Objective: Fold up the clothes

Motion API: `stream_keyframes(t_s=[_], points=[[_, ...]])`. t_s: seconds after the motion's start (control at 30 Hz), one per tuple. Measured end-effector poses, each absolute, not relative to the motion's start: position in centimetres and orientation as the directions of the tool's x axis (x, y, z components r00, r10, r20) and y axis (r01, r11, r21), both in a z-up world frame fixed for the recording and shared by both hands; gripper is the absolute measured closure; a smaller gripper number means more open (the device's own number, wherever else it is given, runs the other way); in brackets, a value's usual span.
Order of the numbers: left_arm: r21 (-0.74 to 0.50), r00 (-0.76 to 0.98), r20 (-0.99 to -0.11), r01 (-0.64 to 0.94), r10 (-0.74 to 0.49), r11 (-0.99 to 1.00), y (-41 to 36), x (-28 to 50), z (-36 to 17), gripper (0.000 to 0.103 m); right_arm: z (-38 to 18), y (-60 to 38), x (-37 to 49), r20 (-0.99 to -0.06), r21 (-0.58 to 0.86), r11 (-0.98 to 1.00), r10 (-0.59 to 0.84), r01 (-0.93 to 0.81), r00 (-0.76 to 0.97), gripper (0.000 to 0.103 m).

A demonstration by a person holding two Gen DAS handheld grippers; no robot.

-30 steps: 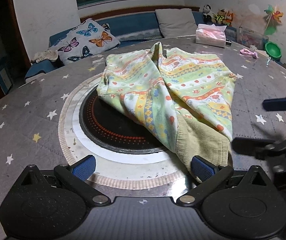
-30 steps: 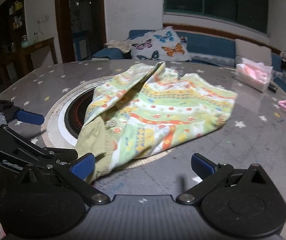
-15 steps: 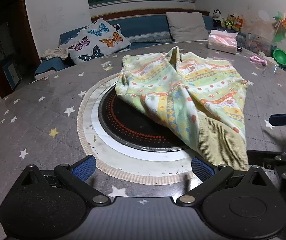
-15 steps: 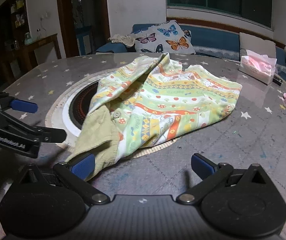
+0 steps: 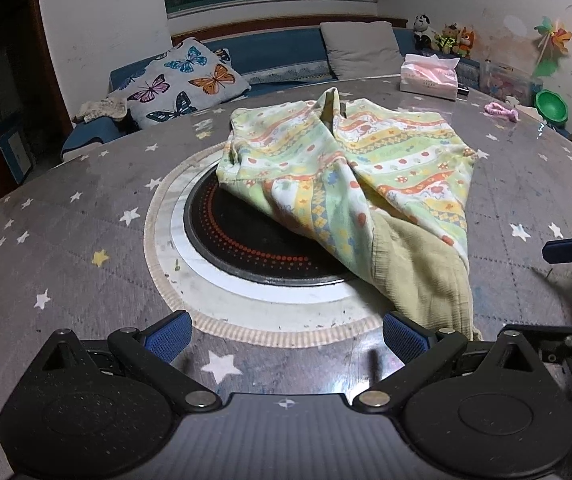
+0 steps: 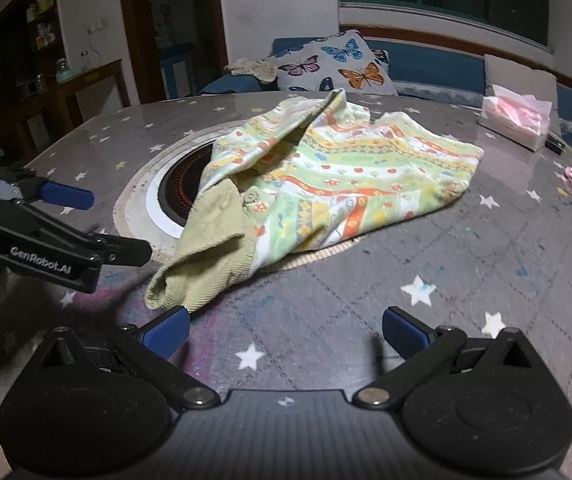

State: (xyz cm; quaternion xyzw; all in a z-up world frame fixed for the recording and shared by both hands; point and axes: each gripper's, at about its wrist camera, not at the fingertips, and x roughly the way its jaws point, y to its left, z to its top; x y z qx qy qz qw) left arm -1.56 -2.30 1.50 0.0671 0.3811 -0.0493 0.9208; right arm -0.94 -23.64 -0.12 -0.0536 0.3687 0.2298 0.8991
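A crumpled child's garment (image 5: 350, 168) of pale green, yellow and orange striped cloth, with an olive corduroy cuff (image 6: 205, 256), lies on a round grey table (image 5: 65, 240) printed with white stars. Part of the garment covers a round black hotplate (image 5: 245, 240) set in the table's middle. The left gripper (image 5: 283, 338), black with blue pads, is held wide open and empty, its right pad (image 5: 402, 338) just beside the cuff. The right gripper (image 6: 283, 330) is likewise spread open, holding nothing, near the cuff's end. A pink tissue pack (image 6: 518, 120) sits near the table's far edge, well apart from the garment.
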Motion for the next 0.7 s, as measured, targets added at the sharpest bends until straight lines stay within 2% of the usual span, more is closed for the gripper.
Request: stream_keyframes(t_s=[0.7], points=[[0.086,0.714,-0.697,0.165,-0.059,0.982,-3.2,-1.3,2.0,0.001,0.5,-23.1,0.6,-0.681,0.049,0.901,0.346,-0.431,0.646,0.000]])
